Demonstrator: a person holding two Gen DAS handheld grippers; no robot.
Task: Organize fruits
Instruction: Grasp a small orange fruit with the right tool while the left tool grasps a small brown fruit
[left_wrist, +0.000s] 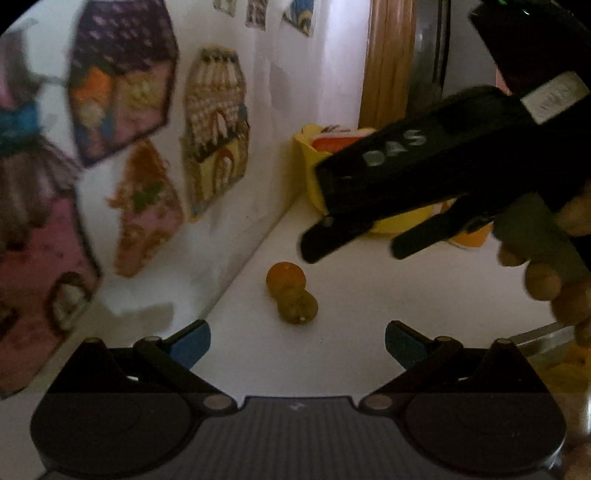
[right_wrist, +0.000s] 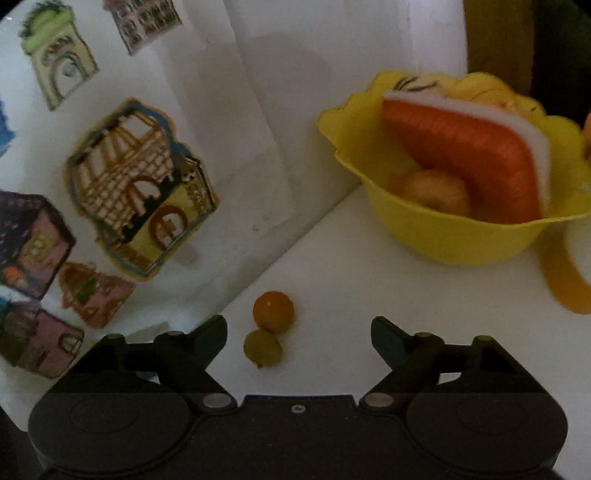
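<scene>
A small orange fruit (left_wrist: 285, 276) (right_wrist: 273, 311) and a yellow-green fruit (left_wrist: 298, 306) (right_wrist: 263, 348) lie touching each other on the white counter by the wall. My left gripper (left_wrist: 297, 345) is open just short of them, nothing between its blue fingers. My right gripper (right_wrist: 299, 339) is also open, with the green fruit between its fingertips and untouched. It shows in the left wrist view as a black tool (left_wrist: 373, 240) above the fruits. A yellow bowl (right_wrist: 436, 236) (left_wrist: 310, 162) behind holds a watermelon-slice toy (right_wrist: 472, 155) and a peach-coloured fruit (right_wrist: 436, 188).
A white wall with cut-out house drawings (right_wrist: 140, 184) (left_wrist: 214, 125) borders the counter on the left. A wooden board (left_wrist: 388, 59) stands behind the bowl. An orange-yellow curved piece (right_wrist: 565, 288) lies right of the bowl. A hand (left_wrist: 554, 273) holds the right gripper's handle.
</scene>
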